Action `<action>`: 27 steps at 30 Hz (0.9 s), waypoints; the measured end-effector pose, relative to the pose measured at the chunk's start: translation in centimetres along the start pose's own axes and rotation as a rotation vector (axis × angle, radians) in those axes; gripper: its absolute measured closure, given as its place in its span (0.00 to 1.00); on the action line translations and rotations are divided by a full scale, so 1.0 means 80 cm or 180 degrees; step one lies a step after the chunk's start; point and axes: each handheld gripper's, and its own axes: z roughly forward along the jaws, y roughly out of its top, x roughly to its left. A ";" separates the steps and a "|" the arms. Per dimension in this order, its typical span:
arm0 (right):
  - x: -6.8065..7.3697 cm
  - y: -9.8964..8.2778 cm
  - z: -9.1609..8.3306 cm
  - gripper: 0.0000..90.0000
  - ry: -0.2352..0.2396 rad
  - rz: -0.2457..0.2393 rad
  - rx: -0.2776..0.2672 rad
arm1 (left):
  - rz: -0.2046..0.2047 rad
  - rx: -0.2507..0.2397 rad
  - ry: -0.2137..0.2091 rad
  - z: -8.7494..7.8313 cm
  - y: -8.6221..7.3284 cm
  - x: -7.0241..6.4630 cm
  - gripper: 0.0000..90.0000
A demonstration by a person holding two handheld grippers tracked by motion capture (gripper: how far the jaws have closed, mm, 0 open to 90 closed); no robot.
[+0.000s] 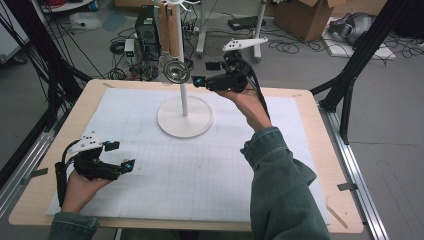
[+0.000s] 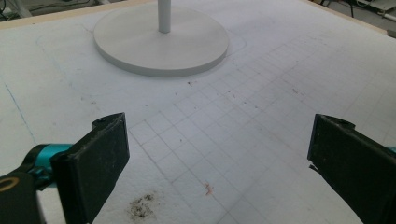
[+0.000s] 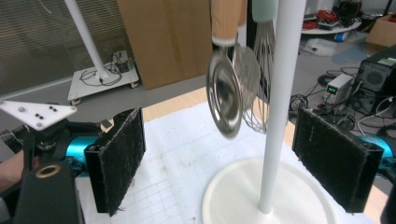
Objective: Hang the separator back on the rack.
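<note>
A white stand (image 1: 184, 117) is set on the table (image 1: 310, 125), on its white mat (image 1: 200, 175), nearer the far edge than the near one and about midway between the left and right edges. From the top of its pole (image 1: 183, 97) several utensils are hung: a ladle (image 1: 176, 71) with a wooden handle, and behind it, as seen in the right gripper view, a whisk (image 3: 261, 70) with a pale green handle. The ladle's steel bowl is hung well above the round base, just beside the pole and apart from it.

The right gripper (image 1: 205, 73) is held up in the air over the far edge of the table, just right of the ladle's bowl and pointed at it. Its jaws are spread wide and nothing is pressed by the pads; in the right gripper view the ladle (image 3: 225, 100) and the pole (image 3: 280, 107) are seen between the two jaws but farther off, untouched.

The left gripper (image 1: 120, 156) is held low over the mat near the near left corner, well apart from the stand. Its jaws are likewise spread wide and nothing is held; in the left gripper view only gridded mat (image 2: 261, 140) with a few dark crumbs (image 2: 140, 207) is seen between them, with the stand's base (image 2: 161, 44) farther off.
</note>
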 end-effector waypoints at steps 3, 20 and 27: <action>-0.001 -0.011 -0.002 0.16 -0.0019 0.0040 0.0017 | -0.0004 -0.0002 -0.0017 0.001 0.000 0.000 0.07; -0.002 -0.075 -0.019 0.12 -0.0138 0.0133 0.0171 | -0.0005 0.0026 -0.0032 0.010 0.000 -0.006 0.02; -0.001 -0.102 -0.021 0.04 -0.0236 0.0203 0.0241 | 0.0000 0.0033 -0.0045 0.012 0.000 -0.008 0.02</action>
